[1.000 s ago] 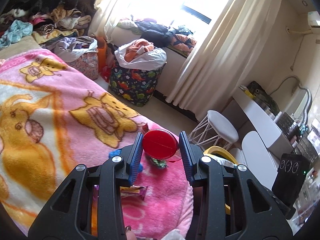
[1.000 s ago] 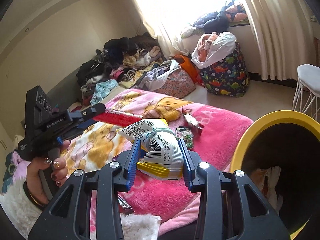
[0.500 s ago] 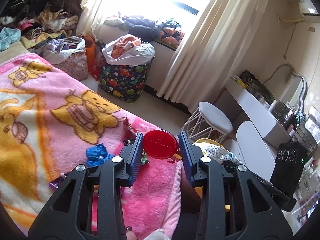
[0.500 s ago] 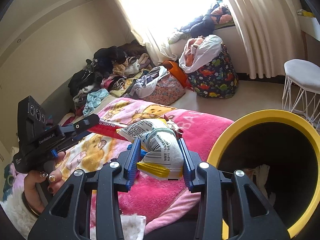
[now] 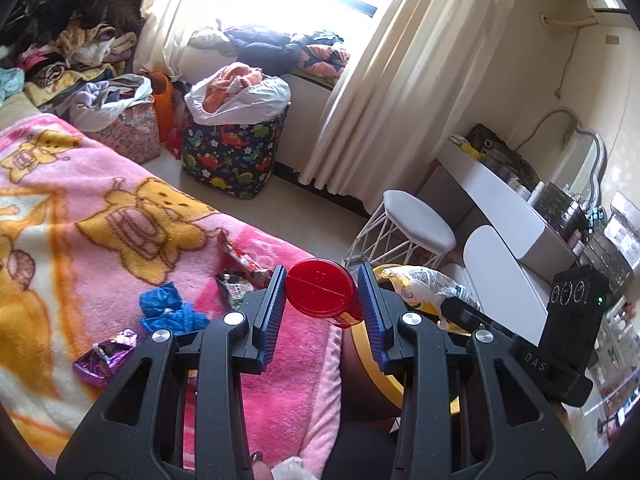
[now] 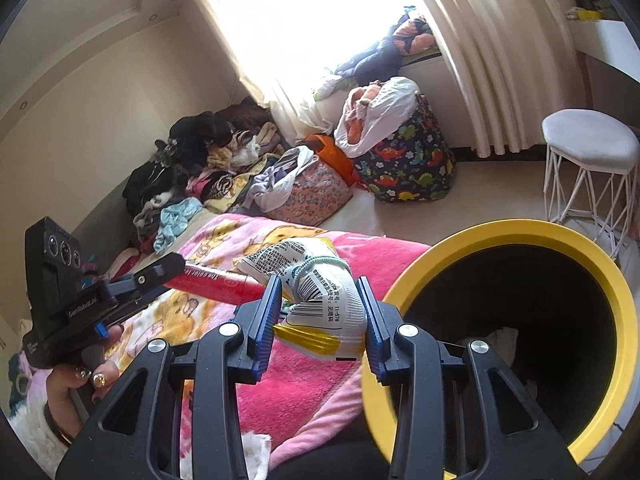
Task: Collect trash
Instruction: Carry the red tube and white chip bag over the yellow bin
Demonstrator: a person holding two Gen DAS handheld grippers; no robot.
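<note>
While two tools are carried, each is seen clamped on one piece of trash. A red tube (image 5: 321, 293) is pinched end-on between the blue pads of the left tool (image 5: 322, 300) at the lower centre of the left wrist view; its long side is seen at the left of the right wrist view (image 6: 212, 282). A crumpled white and yellow snack bag (image 6: 324, 308) is gripped by the right tool (image 6: 320, 320) at the centre of the right wrist view, just left of the yellow rim of one trash bin (image 6: 520, 236), whose dark opening fills the lower right. Pale scraps are seen inside the bin, too dim to name.

On the pink blanket (image 5: 100, 216) in the left wrist view, four loose pieces can be counted: one blue wrapper (image 5: 170, 312), one purple wrapper (image 5: 104, 356), one red wrapper (image 5: 240, 256) and one dark patterned wrapper (image 5: 236, 288), all left of the left tool. One white stool (image 5: 416, 226) is seen right of centre, and one dinosaur-print basket (image 5: 232, 152) heaped with clothes above the blanket.
</note>
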